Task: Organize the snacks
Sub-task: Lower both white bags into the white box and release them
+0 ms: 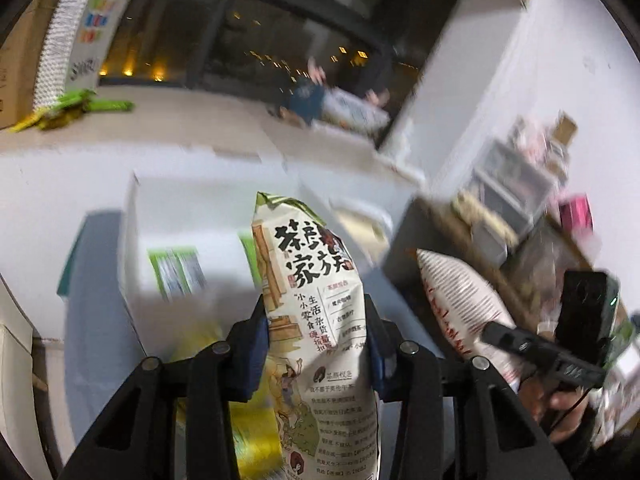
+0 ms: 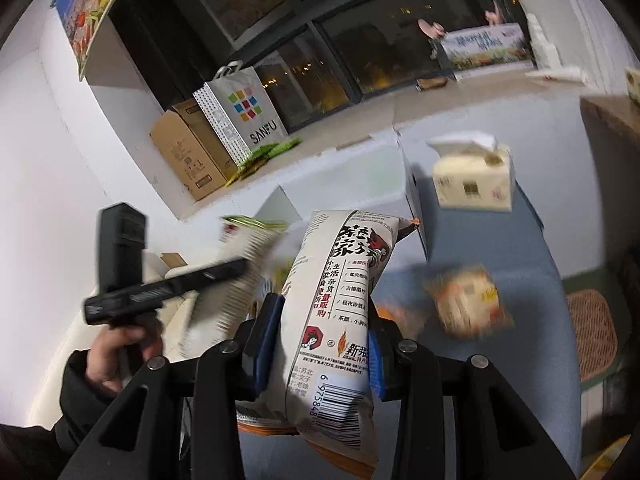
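Note:
My left gripper [image 1: 316, 332] is shut on a white snack bag with black Chinese print and a green top edge [image 1: 308, 280], held upright in the air. My right gripper [image 2: 324, 328] is shut on a similar white snack bag with a barcode and an orange edge [image 2: 340, 276], also held up. The right gripper with its bag [image 1: 460, 300] shows at the right of the left wrist view. The left gripper with its bag [image 2: 224, 276] shows at the left of the right wrist view. Another snack pack [image 2: 468, 300] lies blurred on the blue surface [image 2: 520, 240].
A white box with green labels [image 1: 180, 240] sits below the left gripper. A tissue pack [image 2: 472, 180] stands on the blue surface. A cardboard box [image 2: 188, 156] and a SANFU paper bag [image 2: 244, 116] stand by the dark window. Cluttered shelves [image 1: 520, 184] are at the right.

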The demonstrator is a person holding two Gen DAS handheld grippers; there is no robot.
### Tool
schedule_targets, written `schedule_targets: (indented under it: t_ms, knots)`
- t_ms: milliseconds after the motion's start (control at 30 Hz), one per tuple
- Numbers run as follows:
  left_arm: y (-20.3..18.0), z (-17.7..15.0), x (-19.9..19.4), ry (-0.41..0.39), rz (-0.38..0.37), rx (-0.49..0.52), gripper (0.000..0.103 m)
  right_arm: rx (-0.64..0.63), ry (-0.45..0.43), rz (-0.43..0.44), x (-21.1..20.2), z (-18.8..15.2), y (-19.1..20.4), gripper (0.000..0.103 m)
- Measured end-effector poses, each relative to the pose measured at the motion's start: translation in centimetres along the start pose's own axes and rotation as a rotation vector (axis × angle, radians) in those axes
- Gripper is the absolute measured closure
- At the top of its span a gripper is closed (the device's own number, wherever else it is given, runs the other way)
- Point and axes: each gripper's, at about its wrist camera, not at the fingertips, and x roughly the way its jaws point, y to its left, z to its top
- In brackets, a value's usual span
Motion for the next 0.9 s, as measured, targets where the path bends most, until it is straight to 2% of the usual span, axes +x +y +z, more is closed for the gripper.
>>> schedule_targets:
  t_ms: [67, 200, 333, 433, 467, 500, 533, 567, 600, 633, 667, 733, 900]
  knots:
    - [1.5, 3.2, 0.2, -0.028, 0.022, -0.024, 0.057, -0.024, -0.016, 0.0, 1.7, 2.5, 0.3, 0.062]
    - [4.2, 8.2, 3.3, -0.019, 0.096, -0.037, 0.057, -0.051, 0.009, -0.057, 7.4, 7.9, 0.2, 0.062]
    - [6.1, 10.8, 7.1, 0.01, 0.155, -0.027, 0.058, -0.058, 0.073, -0.13, 13.9, 12.1, -0.5, 0.062]
    - [6.9, 11.7, 10.0, 0.032, 0.198, -0.015, 0.056, -0.093, 0.113, -0.192, 17.4, 13.8, -0.9, 0.062]
    - [7.2, 11.9, 11.0, 0.039, 0.23, -0.009, 0.051, -0.099, 0.126, -0.211, 18.3, 14.3, -1.1, 0.062]
    - [7.6, 11.9, 11.6, 0.044, 0.259, -0.007, 0.032, -0.1, 0.141, -0.219, 19.1, 14.6, -1.3, 0.061]
    - [7.9, 11.9, 12.1, 0.046, 0.277, -0.01, 0.019, -0.109, 0.151, -0.225, 19.8, 14.9, -1.5, 0.06]
    - [8.3, 11.7, 12.3, 0.048, 0.294, -0.015, 0.0, -0.132, 0.148, -0.24, 20.3, 15.2, -1.6, 0.054]
    - [8.6, 11.5, 12.3, 0.043, 0.301, -0.013, 0.0, -0.145, 0.141, -0.273, 20.7, 15.4, -1.8, 0.043]
    - [8.6, 11.3, 12.2, 0.043, 0.307, -0.006, 0.0, -0.144, 0.136, -0.294, 20.8, 15.5, -1.9, 0.012]
    - [8.5, 10.9, 11.8, 0.042, 0.319, 0.008, 0.0, -0.133, 0.119, -0.303, 20.6, 15.6, -2.1, 0.0]
    - [8.4, 10.3, 11.3, 0.045, 0.326, 0.023, 0.0, -0.106, 0.081, -0.282, 19.7, 15.6, -2.5, 0.0]
    - [7.0, 8.9, 8.6, 0.038, 0.324, 0.05, 0.0, -0.075, 0.065, -0.273, 18.2, 15.2, -2.4, 0.0]
